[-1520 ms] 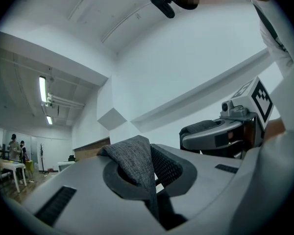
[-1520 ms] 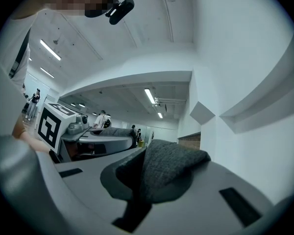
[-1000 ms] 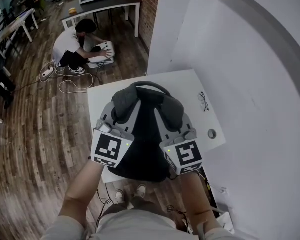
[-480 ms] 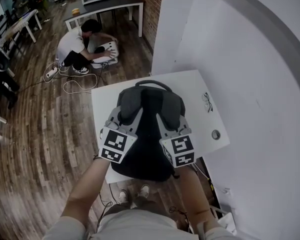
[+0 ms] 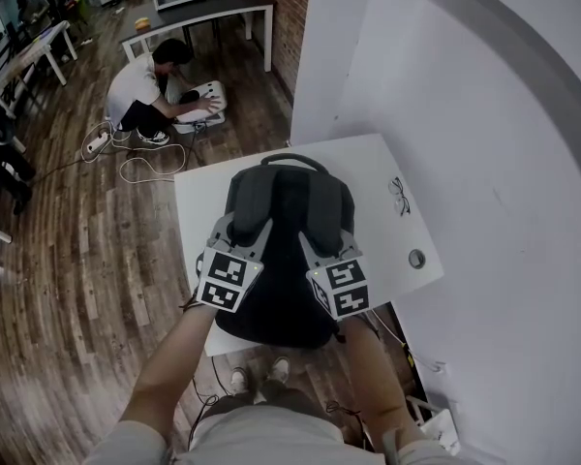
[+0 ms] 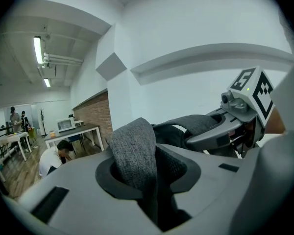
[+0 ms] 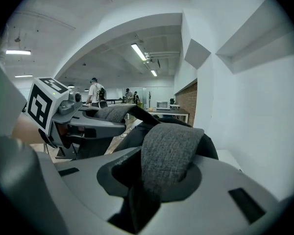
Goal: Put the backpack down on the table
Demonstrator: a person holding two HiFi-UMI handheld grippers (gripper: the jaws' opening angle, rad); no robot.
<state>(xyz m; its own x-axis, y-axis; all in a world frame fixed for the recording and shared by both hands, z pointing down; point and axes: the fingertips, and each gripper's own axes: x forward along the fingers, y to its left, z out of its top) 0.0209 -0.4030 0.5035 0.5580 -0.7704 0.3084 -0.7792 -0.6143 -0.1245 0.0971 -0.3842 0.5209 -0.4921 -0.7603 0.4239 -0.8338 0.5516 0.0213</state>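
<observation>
A black backpack [image 5: 281,269] with grey shoulder straps lies on the small white table [image 5: 196,197], its lower end hanging over the near edge. My left gripper [image 5: 234,225] has the left strap [image 6: 132,151] running through its jaws. My right gripper [image 5: 321,232] has the right strap [image 7: 169,153] the same way. Both pairs of jaws have just been opening: a dark gap shows beside each strap, and the pads no longer pinch it. Each gripper view also shows the other gripper [image 6: 237,124] [image 7: 71,119] beside it.
A pair of glasses [image 5: 397,197] and a round cable hole [image 5: 416,258] are on the table's right side. A white wall [image 5: 484,114] stands close on the right. A person [image 5: 147,83] crouches on the wooden floor beyond, near cables [image 5: 140,168] and a dark table [image 5: 198,13].
Both grippers and the backpack have sunk together towards the table. The backpack now lies flatter on the tabletop, and the straps look slacker.
</observation>
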